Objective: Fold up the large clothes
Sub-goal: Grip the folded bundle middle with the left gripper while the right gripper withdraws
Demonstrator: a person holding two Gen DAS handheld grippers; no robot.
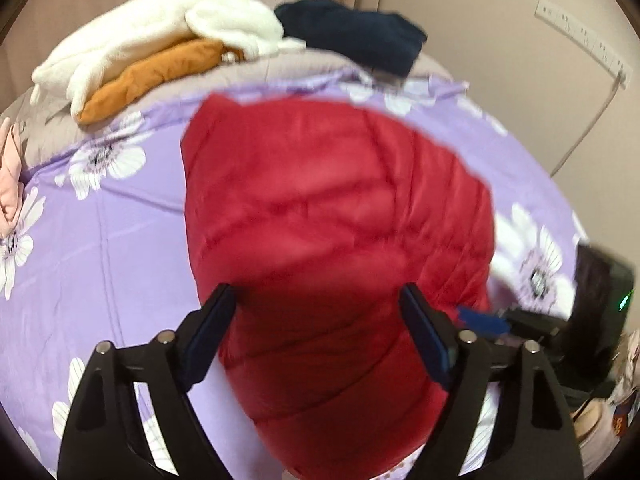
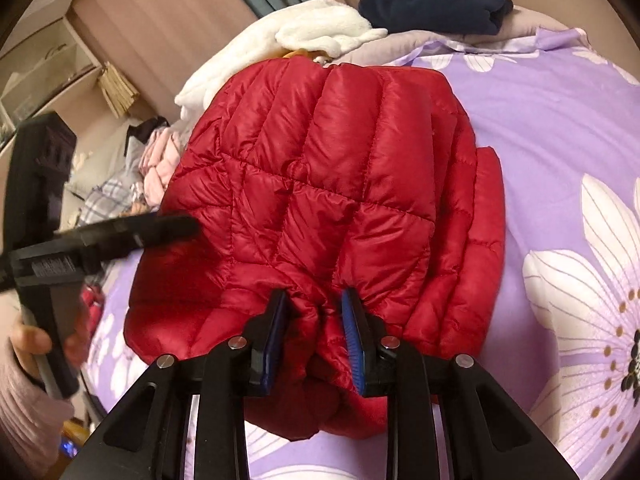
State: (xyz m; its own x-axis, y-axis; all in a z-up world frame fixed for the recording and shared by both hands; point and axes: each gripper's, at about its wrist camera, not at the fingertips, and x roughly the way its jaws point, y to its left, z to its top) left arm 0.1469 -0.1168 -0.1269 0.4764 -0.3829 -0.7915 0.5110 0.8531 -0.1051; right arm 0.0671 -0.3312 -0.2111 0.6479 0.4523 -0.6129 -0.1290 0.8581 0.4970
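Observation:
A red quilted puffer jacket (image 2: 320, 184) lies folded into a compact bundle on the purple flowered bedsheet (image 2: 560, 128). It also shows in the left wrist view (image 1: 332, 216), blurred. My right gripper (image 2: 316, 300) is shut on a bunched fold at the jacket's near edge. My left gripper (image 1: 316, 300) is open, its jaws wide apart just above the jacket's near part, holding nothing. The left gripper also shows in the right wrist view (image 2: 120, 232) at the jacket's left edge, held by a hand.
A pile of white fleece (image 1: 168, 32), an orange garment (image 1: 152, 76) and a dark navy garment (image 1: 352, 32) lies at the far end of the bed. Pink clothing (image 1: 10, 176) lies at the left edge. A wall with a power strip (image 1: 580, 36) stands to the right.

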